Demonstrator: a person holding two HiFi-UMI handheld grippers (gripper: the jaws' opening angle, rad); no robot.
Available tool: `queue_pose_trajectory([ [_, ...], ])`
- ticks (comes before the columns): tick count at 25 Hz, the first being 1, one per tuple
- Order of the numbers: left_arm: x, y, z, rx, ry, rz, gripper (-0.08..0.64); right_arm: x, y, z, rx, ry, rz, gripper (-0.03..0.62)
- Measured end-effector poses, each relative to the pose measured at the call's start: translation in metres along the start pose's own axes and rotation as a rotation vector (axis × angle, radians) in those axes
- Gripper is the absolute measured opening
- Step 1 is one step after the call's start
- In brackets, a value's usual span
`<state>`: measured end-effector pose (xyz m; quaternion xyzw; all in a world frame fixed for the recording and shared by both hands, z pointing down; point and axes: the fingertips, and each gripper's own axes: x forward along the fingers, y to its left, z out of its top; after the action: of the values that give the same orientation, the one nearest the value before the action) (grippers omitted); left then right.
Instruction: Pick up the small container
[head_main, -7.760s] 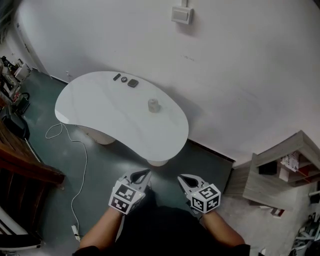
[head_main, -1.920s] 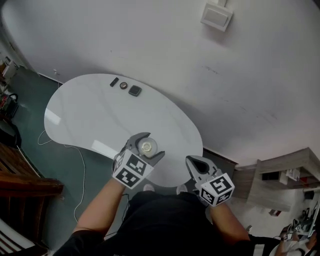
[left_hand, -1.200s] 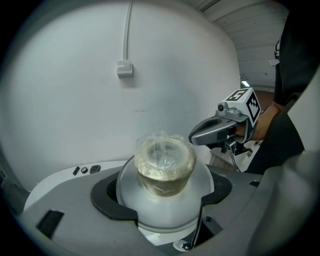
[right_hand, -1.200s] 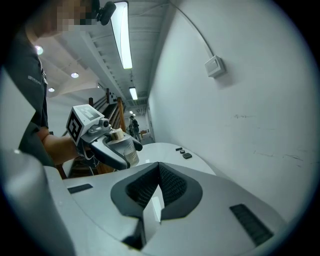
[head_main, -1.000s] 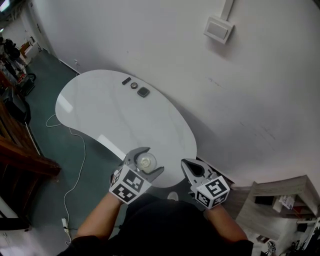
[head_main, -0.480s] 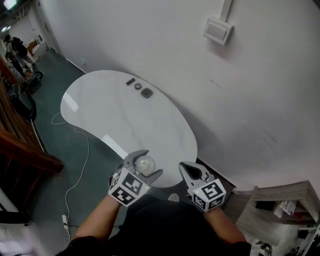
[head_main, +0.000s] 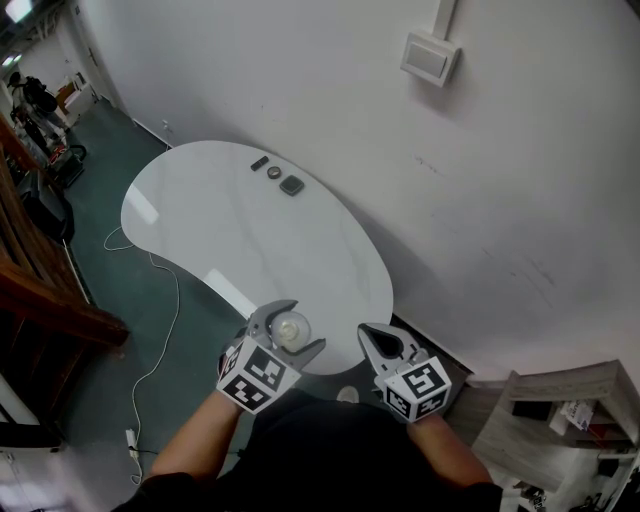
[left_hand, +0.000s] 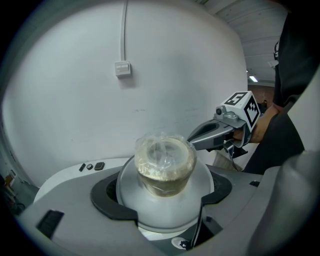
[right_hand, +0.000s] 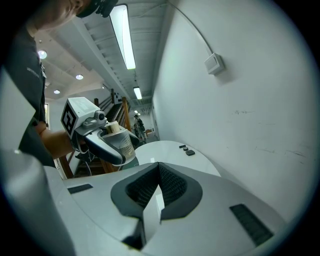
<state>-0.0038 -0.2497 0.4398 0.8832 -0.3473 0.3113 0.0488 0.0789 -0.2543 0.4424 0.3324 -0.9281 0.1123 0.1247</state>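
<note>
**Now: small container gripped at the near edge**

Firmly clenched, the left claw (head_main: 292, 326) grasps the small clear plastic container (head_main: 291, 327), one jaw on each side of its wall. In the left gripper view the container (left_hand: 165, 167) stands upright between the dark pads (left_hand: 112, 200). It is a round tub with a wrinkled film over its top and pale beige contents inside. From the head view it sits over the near end of the white kidney-shaped surface (head_main: 250, 230). I cannot tell whether its base touches the top.

The right claw (head_main: 368, 334) is clenched on nothing, its jaws pressed together in the right gripper view (right_hand: 159, 167). It hangs just right of the left claw, beyond the surface's near right rim. That view also shows the left claw (right_hand: 107, 142) with the container (right_hand: 119, 141) in its grip.

Three small dark objects (head_main: 277, 175) lie in a row at the far side of the surface, well apart from the container. A white wall box (head_main: 430, 57) sits on the wall behind. A white cable (head_main: 160, 310) trails over the dark green floor (head_main: 110, 140) at left.
</note>
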Motion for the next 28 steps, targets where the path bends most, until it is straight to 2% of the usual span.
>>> queue_pose_trajectory([
  [28,0.0017,0.0046,0.0005,0.013,-0.003,-0.007,0.344,0.0053,0.0049,-0.0013,-0.008,0.017,0.007,-0.005],
])
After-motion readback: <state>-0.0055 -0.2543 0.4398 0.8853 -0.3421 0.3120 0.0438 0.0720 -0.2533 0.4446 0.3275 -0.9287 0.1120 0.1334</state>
